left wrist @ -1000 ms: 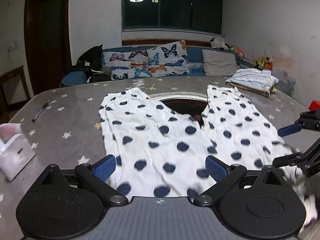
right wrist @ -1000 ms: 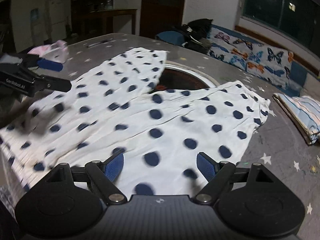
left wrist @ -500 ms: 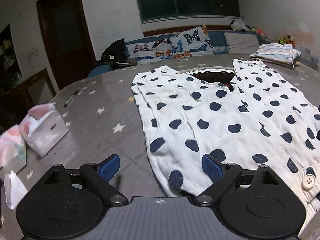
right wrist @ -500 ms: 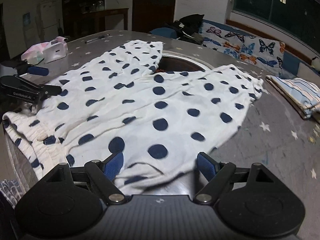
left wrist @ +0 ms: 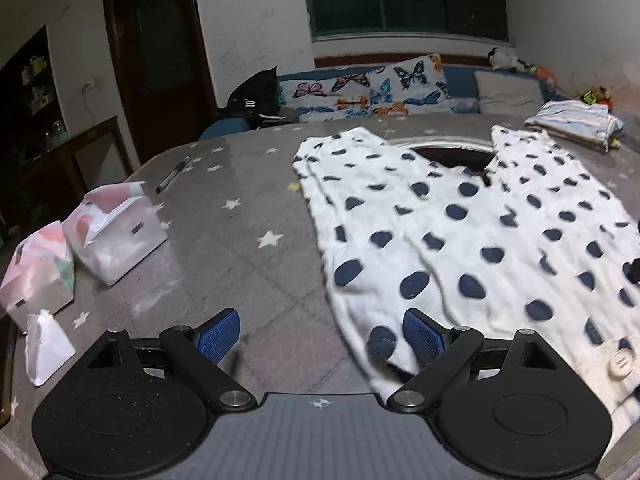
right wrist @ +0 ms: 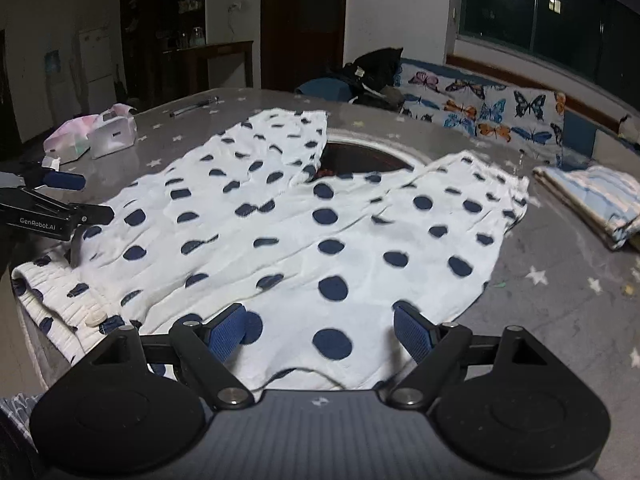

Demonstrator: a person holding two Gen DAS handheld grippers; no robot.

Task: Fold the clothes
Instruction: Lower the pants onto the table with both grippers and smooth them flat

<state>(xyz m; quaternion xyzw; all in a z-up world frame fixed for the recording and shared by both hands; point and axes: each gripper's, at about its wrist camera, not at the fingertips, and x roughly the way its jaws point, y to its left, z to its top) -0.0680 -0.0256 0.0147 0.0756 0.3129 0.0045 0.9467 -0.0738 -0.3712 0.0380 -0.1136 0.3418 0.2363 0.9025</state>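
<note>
White trousers with dark blue dots [left wrist: 460,216] [right wrist: 304,224] lie spread flat on the grey star-patterned table [left wrist: 248,240], both legs pointing away, waistband with a white button [left wrist: 620,362] nearest. My left gripper [left wrist: 320,332] is open, its right pad at the left edge of the waistband and its left pad over bare table. My right gripper [right wrist: 320,326] is open above the right side of the trousers near the waist. In the right wrist view, the left gripper [right wrist: 72,196] shows at the left edge, open over the waistband corner.
Two tissue packs [left wrist: 80,240] and a white scrap [left wrist: 46,346] sit at the table's left. A pen [left wrist: 174,174] lies further back. Folded striped clothes [left wrist: 572,124] [right wrist: 596,200] rest at the far right. A round dark recess [right wrist: 360,156] sits mid-table. A butterfly-print sofa [left wrist: 368,92] lies behind.
Both grippers have swung outward: the left view has shifted left off the trousers toward bare table, the right view right toward the trousers' right side. The cloth now lies flatter.
</note>
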